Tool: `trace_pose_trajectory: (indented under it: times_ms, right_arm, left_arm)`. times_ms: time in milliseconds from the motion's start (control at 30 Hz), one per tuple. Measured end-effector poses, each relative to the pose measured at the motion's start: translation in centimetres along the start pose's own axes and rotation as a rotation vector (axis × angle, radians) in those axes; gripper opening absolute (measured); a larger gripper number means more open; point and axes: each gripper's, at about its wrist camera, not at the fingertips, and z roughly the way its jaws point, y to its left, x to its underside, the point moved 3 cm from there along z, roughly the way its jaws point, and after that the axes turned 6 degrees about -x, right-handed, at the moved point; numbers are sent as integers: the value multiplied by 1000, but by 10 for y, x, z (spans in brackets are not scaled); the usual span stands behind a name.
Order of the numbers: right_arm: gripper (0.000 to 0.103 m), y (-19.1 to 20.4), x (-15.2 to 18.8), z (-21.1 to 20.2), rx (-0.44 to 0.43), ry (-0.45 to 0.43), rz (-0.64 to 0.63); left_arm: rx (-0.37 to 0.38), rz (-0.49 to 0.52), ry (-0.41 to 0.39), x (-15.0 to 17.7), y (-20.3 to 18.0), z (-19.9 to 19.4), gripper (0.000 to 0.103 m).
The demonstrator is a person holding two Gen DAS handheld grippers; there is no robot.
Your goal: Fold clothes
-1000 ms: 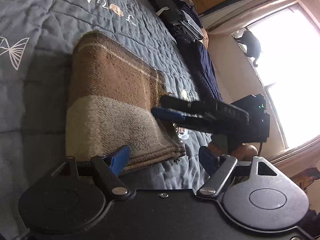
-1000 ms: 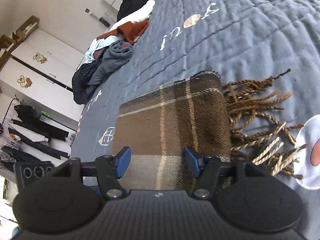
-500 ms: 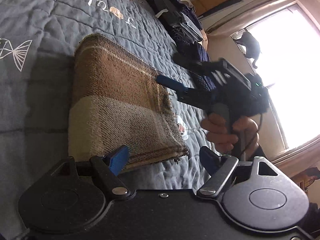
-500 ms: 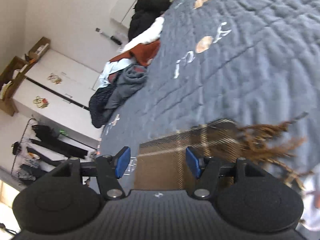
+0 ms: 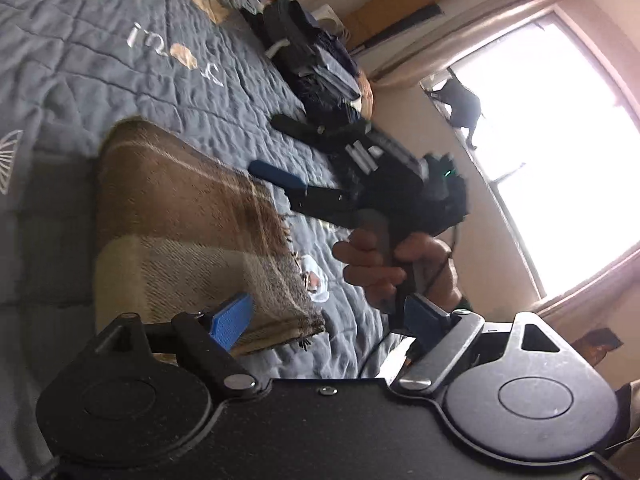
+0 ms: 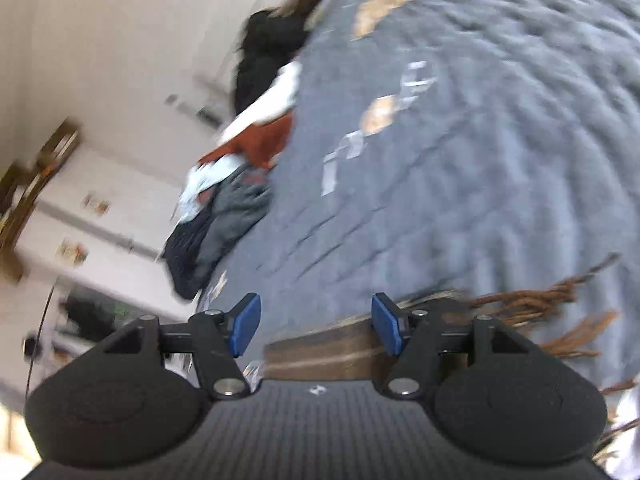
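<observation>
A brown and beige plaid scarf (image 5: pixel 180 232) lies folded on the grey quilted bed (image 5: pixel 120 60). My left gripper (image 5: pixel 326 316) is open and empty, just off the scarf's near corner. My right gripper (image 6: pixel 316 326) is open and empty, lifted above the scarf's far edge (image 6: pixel 320 350); its tassel fringe (image 6: pixel 540 304) spreads to the right. The right gripper also shows in the left wrist view (image 5: pixel 280 152), held in a hand above the scarf's right side, jaws apart.
A heap of dark clothes (image 5: pixel 316 76) lies at the bed's far side by the window (image 5: pixel 560 160). Another pile of mixed clothes (image 6: pixel 240 184) sits at the bed's left edge near white cabinets (image 6: pixel 100 216).
My right gripper has lifted off the scarf and tilted upward, away from it. The left gripper has stayed near the scarf's corner, open.
</observation>
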Motion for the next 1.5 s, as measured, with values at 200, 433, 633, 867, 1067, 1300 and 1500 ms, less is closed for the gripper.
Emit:
trace_pose_trajectory:
  times_ms: [200, 433, 633, 867, 1067, 1300, 1500]
  right_arm:
    - [62, 23, 20, 24, -99, 148, -44]
    - [65, 53, 45, 52, -237, 340, -81]
    - [67, 52, 64, 75, -255, 443, -36]
    - [66, 45, 59, 94, -182, 412, -28]
    - [66, 39, 44, 105, -118, 380, 36]
    - [67, 37, 30, 101, -71, 274, 66]
    - [69, 54, 19, 85, -135, 303, 10]
  left_arm:
    - [-56, -31, 79, 9, 19, 18, 83]
    - [-52, 4, 88, 10, 15, 15, 83]
    - [-77, -35, 92, 16, 30, 12, 83]
    - [-91, -79, 66, 15, 42, 2, 83]
    - [-87, -22, 47, 10, 32, -13, 83]
    - [-86, -46, -22, 2, 34, -35, 83]
    - [-70, -30, -6, 2, 29, -30, 83]
